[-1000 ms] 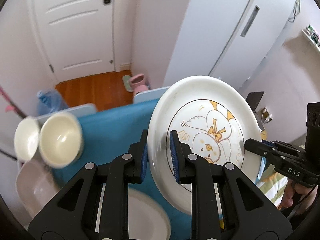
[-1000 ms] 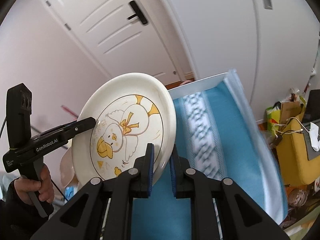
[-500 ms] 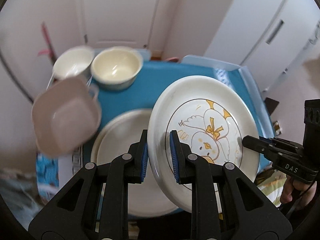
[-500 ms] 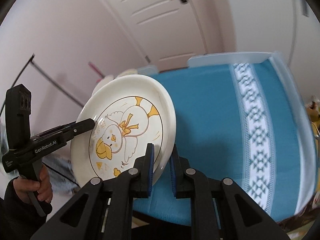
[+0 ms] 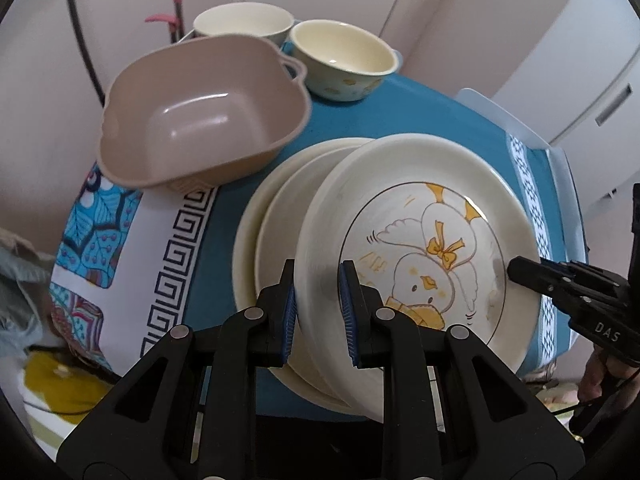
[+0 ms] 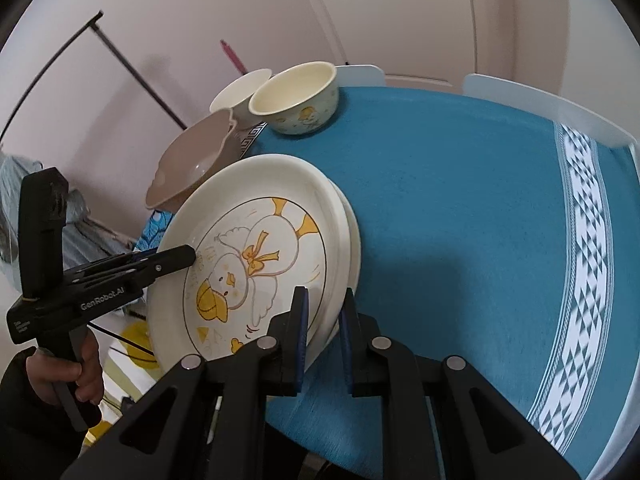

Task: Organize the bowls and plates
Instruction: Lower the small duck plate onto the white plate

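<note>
A cream plate with a yellow duck drawing (image 5: pixel 424 240) is held by both grippers just above a stack of two cream plates (image 5: pixel 260 240) on the blue table. My left gripper (image 5: pixel 318 312) is shut on the duck plate's near-left rim. My right gripper (image 6: pixel 323 332) is shut on the opposite rim of the duck plate (image 6: pixel 256 256). The stack's edge shows under it in the right wrist view (image 6: pixel 352 240). Each gripper shows in the other's view.
A pink square bowl (image 5: pixel 200 108) sits at the table's left edge. Two cream bowls (image 5: pixel 344 60) stand behind it at the far corner. The blue tablecloth (image 6: pixel 460 200) stretches to the right. A white door and cupboards stand beyond.
Both grippers have lowered the duck plate from high in the air down onto the stack of plates. The cameras have tilted down toward the table.
</note>
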`<state>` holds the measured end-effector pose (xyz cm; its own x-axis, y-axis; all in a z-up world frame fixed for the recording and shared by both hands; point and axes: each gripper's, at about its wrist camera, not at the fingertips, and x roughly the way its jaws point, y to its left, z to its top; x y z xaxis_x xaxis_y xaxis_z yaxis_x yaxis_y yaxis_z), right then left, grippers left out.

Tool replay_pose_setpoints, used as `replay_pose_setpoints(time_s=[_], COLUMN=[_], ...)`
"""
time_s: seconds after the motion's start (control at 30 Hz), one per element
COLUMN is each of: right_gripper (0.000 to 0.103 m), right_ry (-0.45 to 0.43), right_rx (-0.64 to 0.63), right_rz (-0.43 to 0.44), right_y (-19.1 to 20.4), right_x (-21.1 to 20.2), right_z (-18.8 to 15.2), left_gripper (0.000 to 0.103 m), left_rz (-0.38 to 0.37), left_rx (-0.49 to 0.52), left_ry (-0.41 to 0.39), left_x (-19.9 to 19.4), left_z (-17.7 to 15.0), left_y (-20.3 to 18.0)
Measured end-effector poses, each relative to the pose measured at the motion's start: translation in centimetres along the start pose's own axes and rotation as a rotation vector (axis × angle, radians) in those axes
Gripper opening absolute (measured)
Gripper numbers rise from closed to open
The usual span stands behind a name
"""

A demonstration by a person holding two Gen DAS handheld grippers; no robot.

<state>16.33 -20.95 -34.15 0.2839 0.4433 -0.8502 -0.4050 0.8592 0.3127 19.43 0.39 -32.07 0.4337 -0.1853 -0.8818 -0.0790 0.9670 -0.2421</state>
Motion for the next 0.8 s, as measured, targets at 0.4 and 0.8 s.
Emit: replay_pose_setpoints(time_s=[0.4,0.8], right_gripper=[0.014,0.014], right_ry=[0.033,0.039], right_rx=[-0.052,-0.096], right_rz=[-0.037,-0.040], right_y=[-0.2,-0.3], right_x=[1.3,1.1], right_z=[1.5,1.6], left_gripper=[0.018,0.018], left_rz=[0.047,0.283], left_rx=[0.013,0.216], left_ry=[0.019,-0.014], left_x=[2.1,2.3], left_z=[-0.5,-0.7], left_y=[-0.3,-3.9])
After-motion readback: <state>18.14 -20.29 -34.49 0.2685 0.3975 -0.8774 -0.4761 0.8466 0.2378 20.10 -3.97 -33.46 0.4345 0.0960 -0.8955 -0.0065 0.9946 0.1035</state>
